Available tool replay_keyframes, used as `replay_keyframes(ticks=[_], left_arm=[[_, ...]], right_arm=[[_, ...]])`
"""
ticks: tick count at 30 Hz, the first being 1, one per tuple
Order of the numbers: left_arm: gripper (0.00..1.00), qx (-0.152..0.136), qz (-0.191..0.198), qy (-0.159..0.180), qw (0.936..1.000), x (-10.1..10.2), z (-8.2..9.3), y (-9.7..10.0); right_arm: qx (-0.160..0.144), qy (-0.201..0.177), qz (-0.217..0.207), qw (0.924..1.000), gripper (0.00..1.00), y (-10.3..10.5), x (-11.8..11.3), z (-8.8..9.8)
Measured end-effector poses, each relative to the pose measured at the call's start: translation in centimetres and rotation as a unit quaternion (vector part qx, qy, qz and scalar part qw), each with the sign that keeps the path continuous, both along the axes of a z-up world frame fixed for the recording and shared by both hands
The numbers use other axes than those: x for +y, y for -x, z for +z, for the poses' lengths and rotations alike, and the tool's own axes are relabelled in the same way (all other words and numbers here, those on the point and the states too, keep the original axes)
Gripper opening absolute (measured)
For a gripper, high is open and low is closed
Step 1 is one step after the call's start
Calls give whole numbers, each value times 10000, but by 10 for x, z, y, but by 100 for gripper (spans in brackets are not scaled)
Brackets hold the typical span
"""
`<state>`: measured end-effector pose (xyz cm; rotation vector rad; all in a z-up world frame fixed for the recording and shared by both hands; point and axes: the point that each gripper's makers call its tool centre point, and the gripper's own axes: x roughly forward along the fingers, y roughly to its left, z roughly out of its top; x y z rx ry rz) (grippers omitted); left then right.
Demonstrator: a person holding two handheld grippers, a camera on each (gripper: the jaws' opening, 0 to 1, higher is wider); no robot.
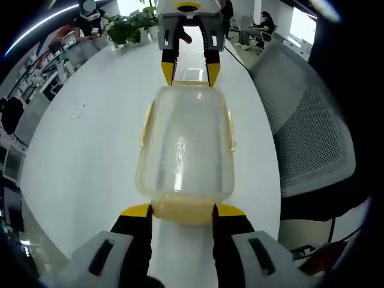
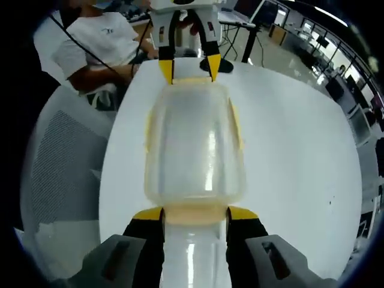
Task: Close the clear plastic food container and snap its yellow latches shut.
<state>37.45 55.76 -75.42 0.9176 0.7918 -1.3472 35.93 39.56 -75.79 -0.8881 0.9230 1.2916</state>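
Left gripper view: container (image 1: 185, 144) lay lidded on white table (image 1: 78, 150); left gripper (image 1: 182, 211) spread wide, jaws flanking its near end latch; right gripper (image 1: 191, 73) at far end | Right gripper view: right gripper (image 2: 195, 214) likewise parted around container's near latch (image 2: 195, 213); left gripper (image 2: 188, 70) opposite.

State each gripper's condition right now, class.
Left gripper: open, jaws astride the container's end latch.
Right gripper: open, astride the opposite latch.
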Motion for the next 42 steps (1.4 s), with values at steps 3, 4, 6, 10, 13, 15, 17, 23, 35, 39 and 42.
replay_keyframes(ticks=[3,4,6,10,13,15,17,23,35,39,42], left_arm=[[38,18,5,-24,10000,-2,1,3],[38,30,10,-26,10000,-3,1,4],[38,27,9,-25,10000,-6,2,6],[38,35,45,-60,10000,-11,0,9],[38,60,38,-51,10000,-16,0,12],[38,34,40,-32,10000,-21,2,13],[38,15,50,-8,10000,-27,3,12],[38,13,56,35,10000,-42,6,11],[38,29,7,21,10000,-73,3,18],[38,35,6,39,10000,-85,3,19],[38,34,3,48,10000,-92,3,19]], right_arm=[[-1,4,11,10000,39,2,-2,1],[0,8,11,10000,39,2,-3,1],[34,16,-17,10000,39,5,-6,1],[36,-1,-23,10000,39,8,-11,1],[50,19,1,10000,39,11,-17,0],[40,34,8,10000,39,12,-22,1],[16,41,7,10000,39,11,-28,3],[3,86,8,10000,39,9,-41,5],[33,85,-44,9999,39,19,-74,0],[10,99,-63,9999,39,19,-86,1],[12,100,-78,9999,39,19,-93,1]])
